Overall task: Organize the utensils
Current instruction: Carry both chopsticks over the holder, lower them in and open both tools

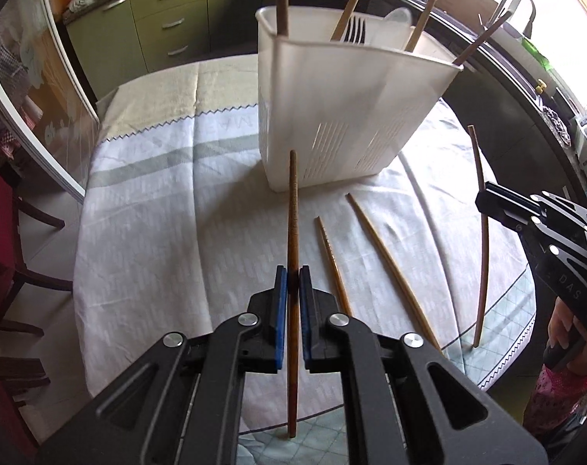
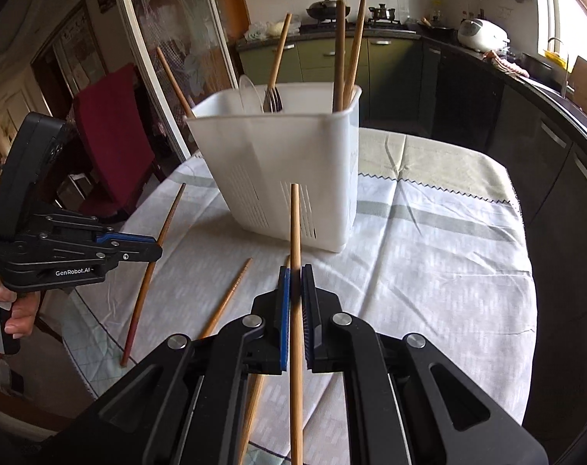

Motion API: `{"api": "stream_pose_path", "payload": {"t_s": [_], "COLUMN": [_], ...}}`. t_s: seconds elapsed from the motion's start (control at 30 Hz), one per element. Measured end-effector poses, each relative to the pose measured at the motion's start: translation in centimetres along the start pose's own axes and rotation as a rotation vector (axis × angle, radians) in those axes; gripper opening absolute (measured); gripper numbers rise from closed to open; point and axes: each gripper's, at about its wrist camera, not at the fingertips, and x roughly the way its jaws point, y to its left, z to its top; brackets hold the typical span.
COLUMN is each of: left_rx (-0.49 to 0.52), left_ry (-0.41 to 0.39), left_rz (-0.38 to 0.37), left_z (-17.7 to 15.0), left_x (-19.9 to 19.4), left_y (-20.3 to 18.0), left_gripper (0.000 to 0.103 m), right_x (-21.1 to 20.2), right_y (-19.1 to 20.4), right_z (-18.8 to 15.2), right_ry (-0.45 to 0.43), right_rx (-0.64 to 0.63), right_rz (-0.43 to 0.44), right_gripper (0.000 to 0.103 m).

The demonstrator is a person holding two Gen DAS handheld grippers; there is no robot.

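In your left wrist view, the left gripper [image 1: 292,283] is matt black plastic with shiny metal rivets and blue rubbery pads, clamping a dark, matt wooden chopstick [image 1: 292,232]. At centre top stands a smooth, milky plastic utensil holder [image 1: 332,116] with slotted walls; a glossy metal fork [image 1: 354,30] shows inside. The tablecloth [image 1: 158,213] is soft woven cloth. Your right gripper [image 2: 296,283] holds a paler, smooth wooden chopstick [image 2: 296,224].
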Motion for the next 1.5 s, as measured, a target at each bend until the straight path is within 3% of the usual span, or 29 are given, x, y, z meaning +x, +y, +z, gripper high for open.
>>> {"api": "stream_pose_path", "payload": {"t_s": [0.43, 0.87, 1.23, 1.5], "left_rx": [0.071, 0.091, 0.106, 0.120], "left_ry": [-0.175, -0.211, -0.250, -0.352], "left_rz": [0.031, 0.020, -0.018, -0.062], "left_z": [-3.5, -4.0, -2.5, 1.3], "left_x": [-7.0, -8.8, -11.1, -16.5], "left_y": [-1.5, -2.2, -3.3, -4.6], "left_gripper": [0.006, 0.006, 0.006, 0.006], "right_x": [-9.4, -12.1, -12.7, -16.4], "right_y": [0.7, 1.8, 2.5, 4.7], "right_z": [-2.5, -2.5, -0.2, 5.5], "right_ry": [-0.186, -0.255, -0.279, -0.383], "right_rx": [0.023, 0.003, -0.023, -0.074], "right_rz": [0.015, -0.002, 0.036, 0.064], "right_gripper": [0.007, 0.007, 0.007, 0.007]}}
